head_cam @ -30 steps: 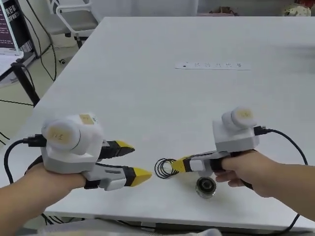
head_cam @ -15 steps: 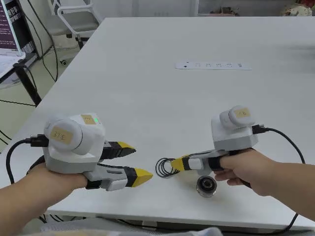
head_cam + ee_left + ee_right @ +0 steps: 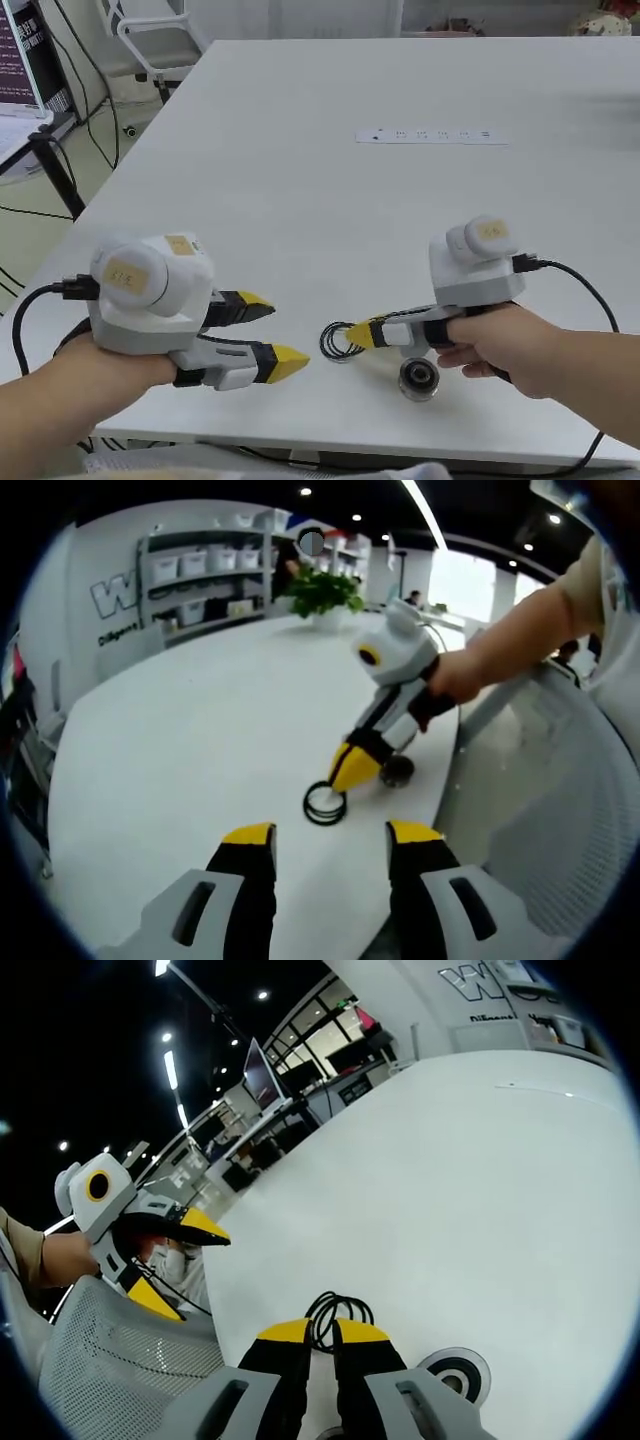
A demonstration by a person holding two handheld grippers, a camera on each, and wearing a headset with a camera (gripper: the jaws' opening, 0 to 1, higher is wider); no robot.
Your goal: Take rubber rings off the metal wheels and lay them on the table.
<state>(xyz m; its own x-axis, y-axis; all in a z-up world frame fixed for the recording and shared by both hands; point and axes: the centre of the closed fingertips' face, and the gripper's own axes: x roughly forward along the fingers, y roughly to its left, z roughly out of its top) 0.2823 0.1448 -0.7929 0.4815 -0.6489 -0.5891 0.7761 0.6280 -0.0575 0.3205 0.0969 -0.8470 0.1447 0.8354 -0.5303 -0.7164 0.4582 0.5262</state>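
- Left tongs (image 3: pixel 280 328) hover low over the near part of the white worktop (image 3: pixel 330 200), yellow tips spread wide with nothing between them; the left gripper view (image 3: pixel 330 832) shows the same clear gap.
- Right tongs (image 3: pixel 355 337) lie low, almost on the worktop, pointing across at the left pair, with the hand wrapped round the grip.
- In the right gripper view (image 3: pixel 320 1332) the jaws are all but together, and they appear to nip the thin black rubber rings (image 3: pixel 335 1312), though the strands blur into the gap there.
- The rings sit in a small loose bundle on the worktop (image 3: pixel 338 342), right at the right tips and between the two pairs of tongs; the left gripper view (image 3: pixel 325 803) has them dead ahead.
- The dark round metal wheel (image 3: pixel 418 377) rests on the worktop just beside the right tongs, near the front edge, apart from the rings.
- A flat white power strip (image 3: pixel 432 135) lies well back.
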